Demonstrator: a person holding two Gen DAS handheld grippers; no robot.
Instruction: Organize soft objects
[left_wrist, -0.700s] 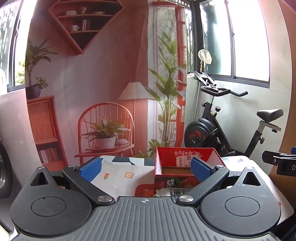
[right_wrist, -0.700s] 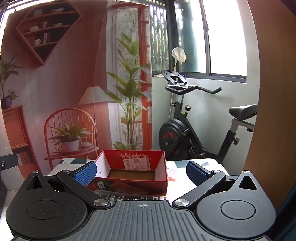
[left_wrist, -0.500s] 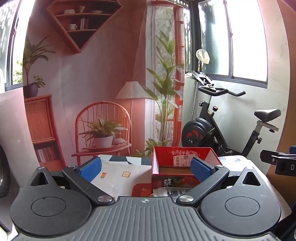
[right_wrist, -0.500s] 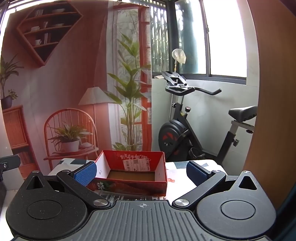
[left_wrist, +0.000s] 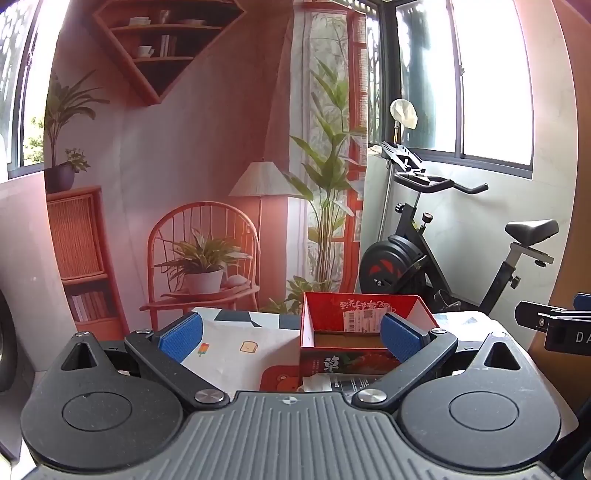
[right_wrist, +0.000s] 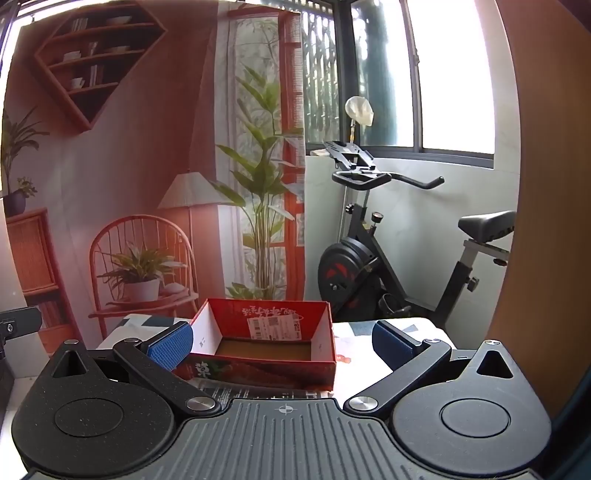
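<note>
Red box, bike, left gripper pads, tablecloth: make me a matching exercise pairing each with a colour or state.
Things:
1. box
2. bike
3. left gripper pads
4. tablecloth

Descriptions:
A. black
B. white with small pictures
C. red, open-topped, nothing seen inside
D. blue, spread apart

Pairs: 1-C, 2-A, 3-D, 4-B

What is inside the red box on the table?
The red box shows only its bare brown floor and a white label on the far wall. Its near wall hides the front strip of the floor.
</note>
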